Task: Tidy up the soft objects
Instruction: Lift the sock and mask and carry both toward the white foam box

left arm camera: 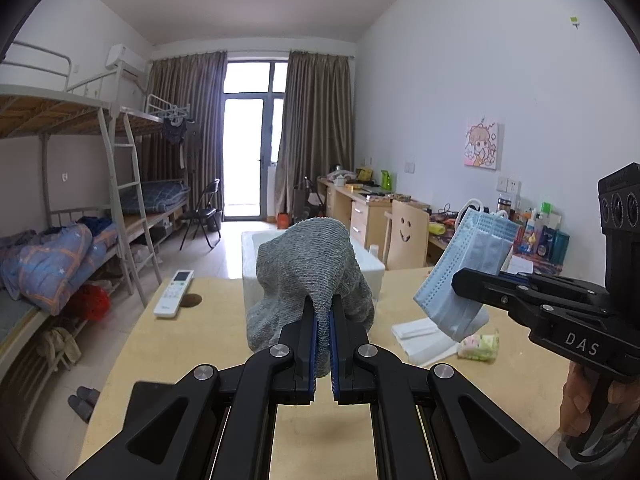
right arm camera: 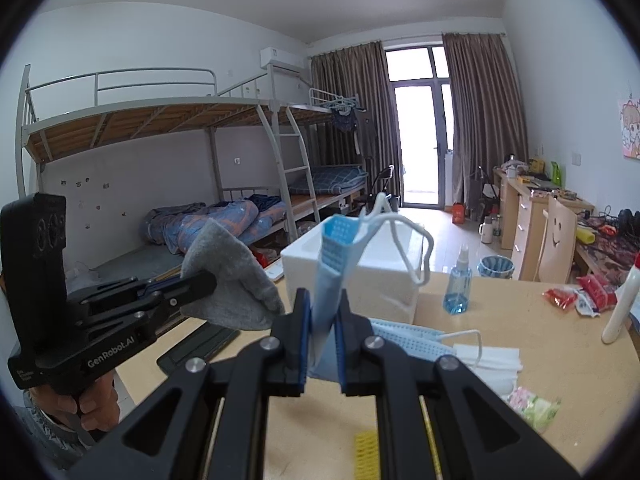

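My left gripper is shut on a grey knitted cloth and holds it above the wooden table, in front of a white foam box. My right gripper is shut on a blue face mask that hangs folded, its white ear loops dangling, also above the table near the box. In the left wrist view the right gripper holds the mask to the right. In the right wrist view the left gripper holds the cloth to the left.
On the table lie more blue masks, white tissues, a pastel tissue packet, a blue spray bottle, red packets, a white bottle and a remote. Bunk beds stand left, desks right.
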Available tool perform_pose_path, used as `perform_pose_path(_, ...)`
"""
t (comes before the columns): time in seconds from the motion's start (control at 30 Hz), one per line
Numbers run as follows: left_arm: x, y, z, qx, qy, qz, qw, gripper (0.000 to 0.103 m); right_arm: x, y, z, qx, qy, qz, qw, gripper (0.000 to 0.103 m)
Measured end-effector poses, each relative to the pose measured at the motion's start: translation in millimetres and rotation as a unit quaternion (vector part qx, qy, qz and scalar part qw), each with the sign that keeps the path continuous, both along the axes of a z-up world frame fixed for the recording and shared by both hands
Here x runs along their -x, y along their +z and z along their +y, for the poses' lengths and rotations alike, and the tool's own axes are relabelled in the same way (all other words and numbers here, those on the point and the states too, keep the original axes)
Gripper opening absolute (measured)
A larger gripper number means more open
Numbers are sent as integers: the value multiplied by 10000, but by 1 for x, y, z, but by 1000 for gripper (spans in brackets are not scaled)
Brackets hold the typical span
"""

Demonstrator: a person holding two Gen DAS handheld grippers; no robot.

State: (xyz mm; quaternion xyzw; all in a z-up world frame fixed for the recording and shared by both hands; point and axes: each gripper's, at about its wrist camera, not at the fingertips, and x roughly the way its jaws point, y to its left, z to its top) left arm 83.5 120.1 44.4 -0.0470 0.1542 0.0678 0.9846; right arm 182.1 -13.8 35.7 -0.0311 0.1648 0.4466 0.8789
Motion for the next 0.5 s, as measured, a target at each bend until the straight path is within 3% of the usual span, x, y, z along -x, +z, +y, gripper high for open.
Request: perform_pose_path(0.5,-36,23,11,-28,-48,-48,10000,5,-24,23,18,-48,-23,-94,9999,14)
